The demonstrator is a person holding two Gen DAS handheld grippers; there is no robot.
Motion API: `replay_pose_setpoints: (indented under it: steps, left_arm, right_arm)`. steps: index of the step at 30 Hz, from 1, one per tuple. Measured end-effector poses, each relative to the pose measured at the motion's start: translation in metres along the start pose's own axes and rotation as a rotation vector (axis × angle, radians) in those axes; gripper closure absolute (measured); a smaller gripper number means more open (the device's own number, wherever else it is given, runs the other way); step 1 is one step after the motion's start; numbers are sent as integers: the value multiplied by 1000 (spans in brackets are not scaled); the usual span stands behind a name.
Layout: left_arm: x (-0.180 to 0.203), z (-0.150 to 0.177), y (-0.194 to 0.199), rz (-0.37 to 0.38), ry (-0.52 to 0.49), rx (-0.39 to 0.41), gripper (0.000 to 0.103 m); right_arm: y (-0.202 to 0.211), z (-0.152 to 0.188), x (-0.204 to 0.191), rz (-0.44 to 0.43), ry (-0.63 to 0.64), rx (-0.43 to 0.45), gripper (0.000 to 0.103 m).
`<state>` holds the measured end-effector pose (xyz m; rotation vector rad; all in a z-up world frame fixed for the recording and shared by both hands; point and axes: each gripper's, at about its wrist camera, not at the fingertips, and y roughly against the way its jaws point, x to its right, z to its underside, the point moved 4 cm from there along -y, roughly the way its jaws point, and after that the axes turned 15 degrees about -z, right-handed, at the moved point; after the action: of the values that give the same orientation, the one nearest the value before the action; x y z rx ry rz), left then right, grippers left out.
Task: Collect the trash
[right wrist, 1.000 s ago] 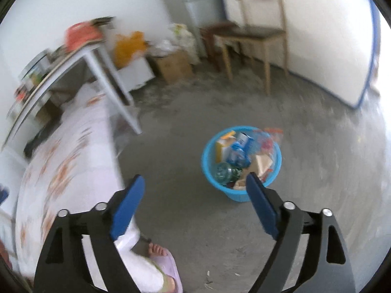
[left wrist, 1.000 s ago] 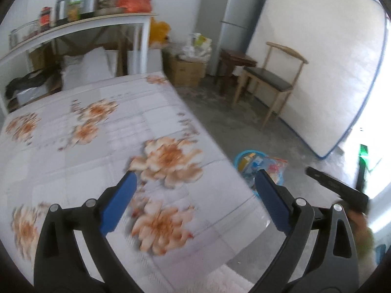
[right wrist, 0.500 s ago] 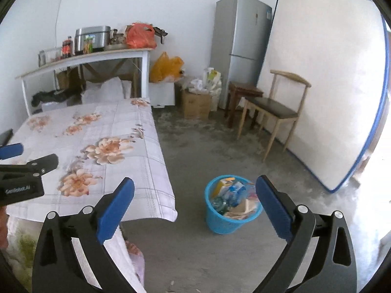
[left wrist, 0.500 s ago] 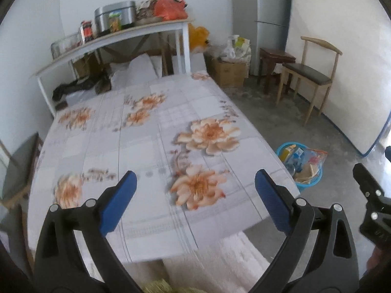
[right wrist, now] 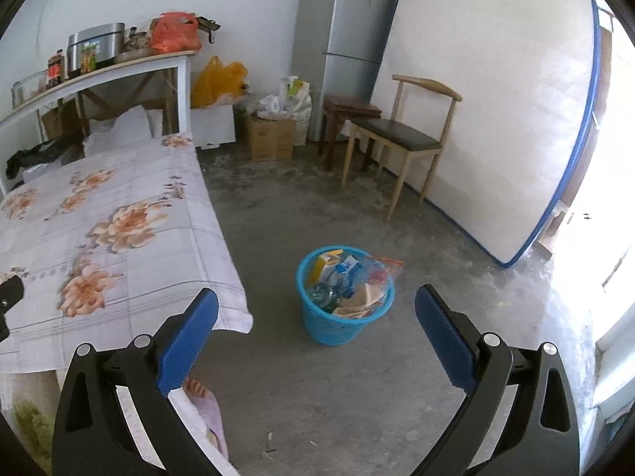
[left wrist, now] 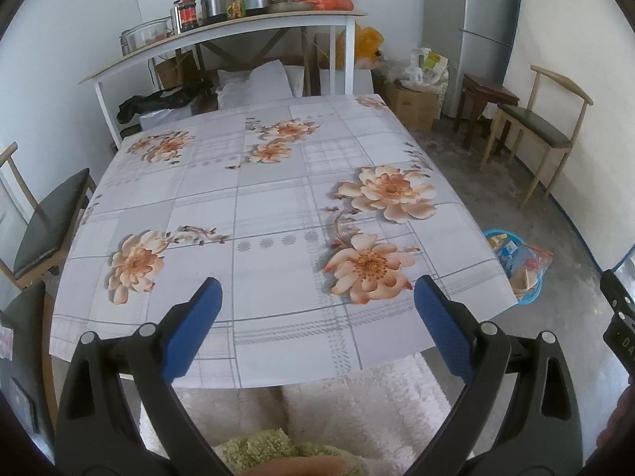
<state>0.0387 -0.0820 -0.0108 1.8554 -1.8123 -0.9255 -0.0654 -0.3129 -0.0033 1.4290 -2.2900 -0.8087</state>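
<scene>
A blue plastic basket stands on the concrete floor right of the table, filled with trash: cartons, a clear bottle, a plastic bag, paper. In the left wrist view the basket peeks out past the table's right corner. My right gripper is open, high above the floor, with the basket seen between its blue pads and nothing held. My left gripper is open over the near edge of the flowered tablecloth, holding nothing. The right gripper's black tip shows at the left view's right edge.
A wooden chair and dark stool stand by the fridge; a mattress leans on the right wall. A shelf with pots sits behind the table. Another chair is left. The person's foot is below.
The left view swung from the table's right corner to face the whole tabletop. The right gripper rose and pulled back from over the basket, then held still; its jaws widened slightly.
</scene>
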Motion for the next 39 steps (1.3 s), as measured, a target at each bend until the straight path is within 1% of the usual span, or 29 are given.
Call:
replay_pose_setpoints:
  steps: [12,39]
  left_arm:
    - [1,2,-6,-3,-5,-21,10]
    - [-3,4,-12,-14,14,-27,10]
  right_arm:
    - [-7,4,-6,2,7,-28,6]
    - [-9,4,-6,8,8,-27,6]
